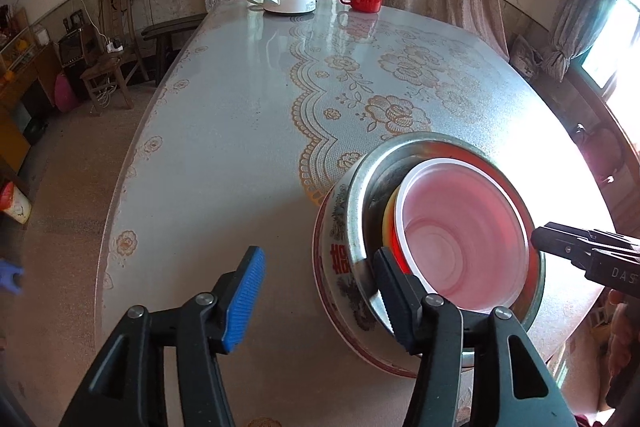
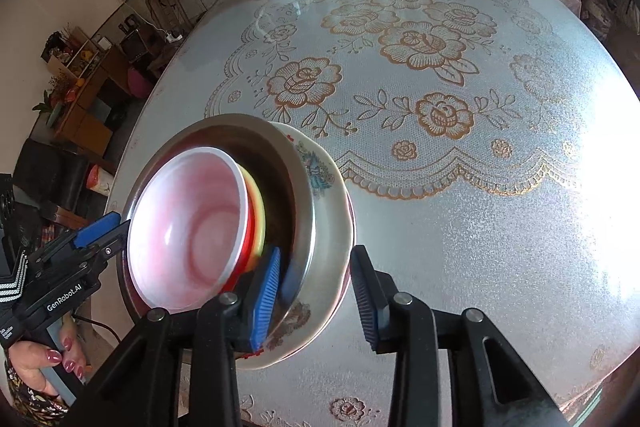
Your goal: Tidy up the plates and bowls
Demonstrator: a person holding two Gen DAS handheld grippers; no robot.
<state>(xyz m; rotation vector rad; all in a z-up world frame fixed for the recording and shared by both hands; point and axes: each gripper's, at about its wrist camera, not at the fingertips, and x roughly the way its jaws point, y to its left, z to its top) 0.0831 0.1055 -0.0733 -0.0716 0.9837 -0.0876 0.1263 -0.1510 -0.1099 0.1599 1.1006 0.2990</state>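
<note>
A nested stack sits near the desk's front edge — pink plastic bowl inside a metal bowl, on a floral plate, likely gathered for tidying. Both claws flank it, spread: the right claw straddles the rims; the left claw has one finger inside the metal bowl.

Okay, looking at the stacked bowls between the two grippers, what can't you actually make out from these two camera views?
- Base of the bowl stack: cut off in both views by the gripper fingers, so its contact with the table is unclear.
- Yellow bowl: only a rim sliver shows; the red and white bowl covers the rest.
- Steel bowl interior: mostly hidden.
- Table's right side: washed out by window glare.
</note>
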